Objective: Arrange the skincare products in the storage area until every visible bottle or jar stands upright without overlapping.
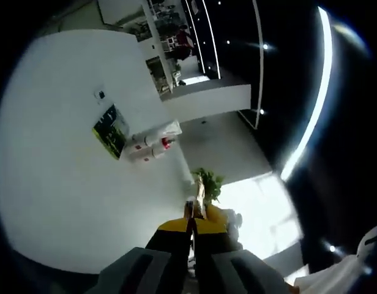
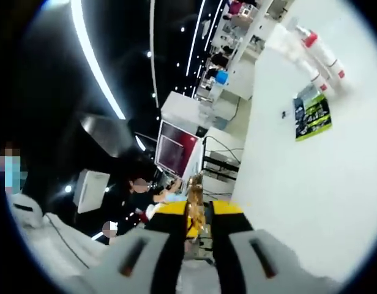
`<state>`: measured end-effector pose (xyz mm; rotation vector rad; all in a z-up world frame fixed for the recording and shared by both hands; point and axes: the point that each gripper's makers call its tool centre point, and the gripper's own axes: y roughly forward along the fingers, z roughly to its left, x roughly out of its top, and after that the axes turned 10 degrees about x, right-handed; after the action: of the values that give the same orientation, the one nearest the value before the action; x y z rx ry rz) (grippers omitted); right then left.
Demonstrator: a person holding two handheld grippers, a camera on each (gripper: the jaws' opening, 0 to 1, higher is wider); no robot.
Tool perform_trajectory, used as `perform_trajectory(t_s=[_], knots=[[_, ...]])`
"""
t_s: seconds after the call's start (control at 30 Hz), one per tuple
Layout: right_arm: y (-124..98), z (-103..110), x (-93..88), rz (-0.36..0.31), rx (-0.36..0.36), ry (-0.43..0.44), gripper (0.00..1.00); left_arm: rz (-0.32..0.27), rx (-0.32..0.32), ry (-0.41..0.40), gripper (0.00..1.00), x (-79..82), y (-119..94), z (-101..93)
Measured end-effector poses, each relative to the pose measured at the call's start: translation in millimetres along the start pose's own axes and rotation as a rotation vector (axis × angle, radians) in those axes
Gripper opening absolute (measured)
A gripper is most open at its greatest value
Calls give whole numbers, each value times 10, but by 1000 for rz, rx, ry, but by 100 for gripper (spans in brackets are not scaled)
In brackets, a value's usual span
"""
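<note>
Left gripper view: left tongs (image 1: pixel 195 211) clenched, nothing between them, raised toward a white wall (image 1: pixel 66 153).
Right gripper view: right tongs (image 2: pixel 196 211) clenched, aimed across the room.
Skincare products: cannot tell where; no bench visible.
Progress: arranging apparently not under way.

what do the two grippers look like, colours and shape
The left gripper has two grey moulded jaw bodies that narrow into black arms, each capped with a yellow block at the tip. The right gripper has the same build: pale grey bodies with dark slots, black arms, yellow tip blocks. No cables or lettering can be made out.
</note>
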<state>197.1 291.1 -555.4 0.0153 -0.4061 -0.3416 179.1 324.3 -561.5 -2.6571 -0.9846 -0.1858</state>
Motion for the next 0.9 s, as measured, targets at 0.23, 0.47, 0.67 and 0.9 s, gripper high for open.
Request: perform_trajectory(t_s=[0.23,0.47,0.67,0.9], knots=[[-233,-125,61,-21,-54,-18,19,-23,58,-23,0,353,61,211],[-414,-363,260,-48,-196,-143,27,-55,118,-6,0,781,197,354],[-585,-674,408,-6,-382,-239,34,-73,184,8,1,1072,360,545],[-870,-947,577,102,-560,-411,40,-71,279,64,1,1338,600,773]])
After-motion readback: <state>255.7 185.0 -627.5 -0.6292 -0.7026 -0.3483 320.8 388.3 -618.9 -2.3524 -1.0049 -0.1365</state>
